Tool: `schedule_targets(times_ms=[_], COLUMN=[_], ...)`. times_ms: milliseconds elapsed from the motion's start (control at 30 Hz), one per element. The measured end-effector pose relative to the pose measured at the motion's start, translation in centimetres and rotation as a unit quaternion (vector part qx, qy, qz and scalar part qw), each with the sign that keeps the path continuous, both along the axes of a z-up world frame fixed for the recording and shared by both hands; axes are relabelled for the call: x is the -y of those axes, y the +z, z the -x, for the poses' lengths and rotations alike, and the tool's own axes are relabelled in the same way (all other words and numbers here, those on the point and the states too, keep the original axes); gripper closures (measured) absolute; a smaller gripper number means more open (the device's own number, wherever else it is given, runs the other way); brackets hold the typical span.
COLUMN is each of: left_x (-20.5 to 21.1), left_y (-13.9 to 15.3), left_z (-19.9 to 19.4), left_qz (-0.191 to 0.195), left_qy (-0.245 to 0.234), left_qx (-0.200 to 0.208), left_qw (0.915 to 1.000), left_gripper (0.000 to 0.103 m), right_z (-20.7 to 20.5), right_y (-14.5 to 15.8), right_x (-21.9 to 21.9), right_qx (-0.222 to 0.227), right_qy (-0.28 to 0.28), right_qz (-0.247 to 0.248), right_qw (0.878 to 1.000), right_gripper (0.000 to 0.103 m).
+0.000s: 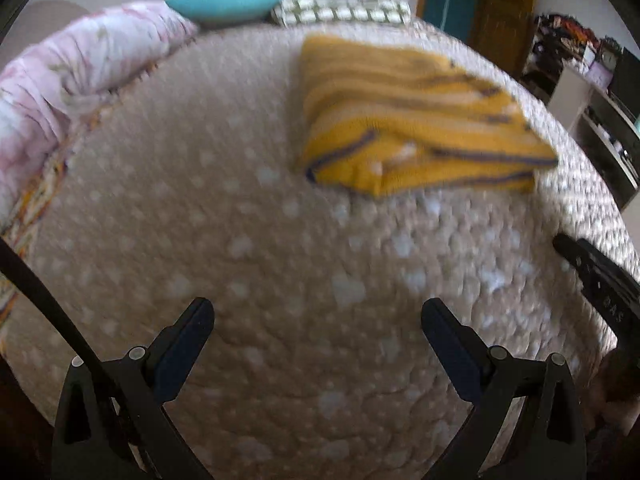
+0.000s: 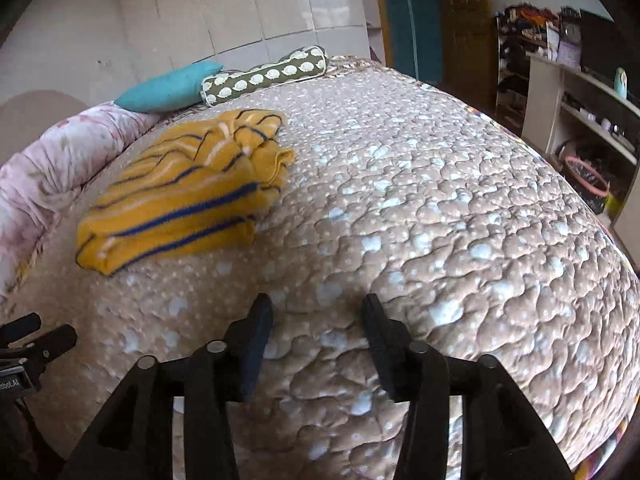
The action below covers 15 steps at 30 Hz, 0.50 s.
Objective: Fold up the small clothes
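Yellow striped garment (image 2: pixel 184 188) lies folded in a loose bundle on the bed quilt (image 2: pixel 440 220), tan with pale spots. In the right wrist view it sits left and far from the tongs, near the pink floral duvet (image 2: pixel 52 160) rolled along the left edge. In the left wrist view the garment (image 1: pixel 412 120) is far and right of centre, blurred.

Left gripper (image 1: pixel 318 316): jaws wide apart, nothing between them, only quilt (image 1: pixel 240 240) below. Well apart from the garment. A black cable (image 1: pixel 40 292) crosses the near left corner of that view.

Right gripper (image 2: pixel 318 312): jaws partly apart, narrower than the left, nothing held, quilt showing in the gap. Its black finger (image 1: pixel 596 276) pokes into the left wrist view at the right edge. Part of the left gripper shows at the near left in the right wrist view.

Far end of bed: teal pillow (image 2: pixel 168 86) and green patterned bolster (image 2: pixel 264 74) side by side, touching. White wardrobe (image 2: pixel 240 8) behind them. Wooden door (image 2: pixel 464 28) far right, white shelves (image 2: pixel 580 112) with clutter on the right.
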<state>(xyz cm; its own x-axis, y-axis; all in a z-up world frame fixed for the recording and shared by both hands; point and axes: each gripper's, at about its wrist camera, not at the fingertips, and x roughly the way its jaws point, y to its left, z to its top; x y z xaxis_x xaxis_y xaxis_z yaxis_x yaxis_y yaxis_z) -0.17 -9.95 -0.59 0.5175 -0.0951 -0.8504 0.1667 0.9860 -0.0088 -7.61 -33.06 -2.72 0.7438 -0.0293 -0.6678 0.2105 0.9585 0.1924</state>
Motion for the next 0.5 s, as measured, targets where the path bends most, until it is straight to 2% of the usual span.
schedule_targets(times_ms=[67, 133, 500], left_x=[0.0, 0.2, 0.2], left_y=[-0.6, -0.7, -0.5], left_z=[0.1, 0.2, 0.6], left_qz=[0.001, -0.003, 0.001], left_qy=[0.0, 0.002, 0.012], left_qx=[0.004, 0.01, 0.024], left_qw=[1.0, 0.9999, 0.9996], left_gripper=[0.0, 0.0, 0.0], right_z=[-0.1, -0.2, 0.1], right_y=[-0.1, -0.1, -0.6], right_x=[-0.6, -1.0, -2.0], right_qx=[0.001, 0.004, 0.03], right_qy=[0.001, 0.0, -0.002], right_qz=[0.02, 0.026, 0.034], right_qw=[1.0, 1.0, 0.999], right_gripper=[0.038, 0.035, 0.03])
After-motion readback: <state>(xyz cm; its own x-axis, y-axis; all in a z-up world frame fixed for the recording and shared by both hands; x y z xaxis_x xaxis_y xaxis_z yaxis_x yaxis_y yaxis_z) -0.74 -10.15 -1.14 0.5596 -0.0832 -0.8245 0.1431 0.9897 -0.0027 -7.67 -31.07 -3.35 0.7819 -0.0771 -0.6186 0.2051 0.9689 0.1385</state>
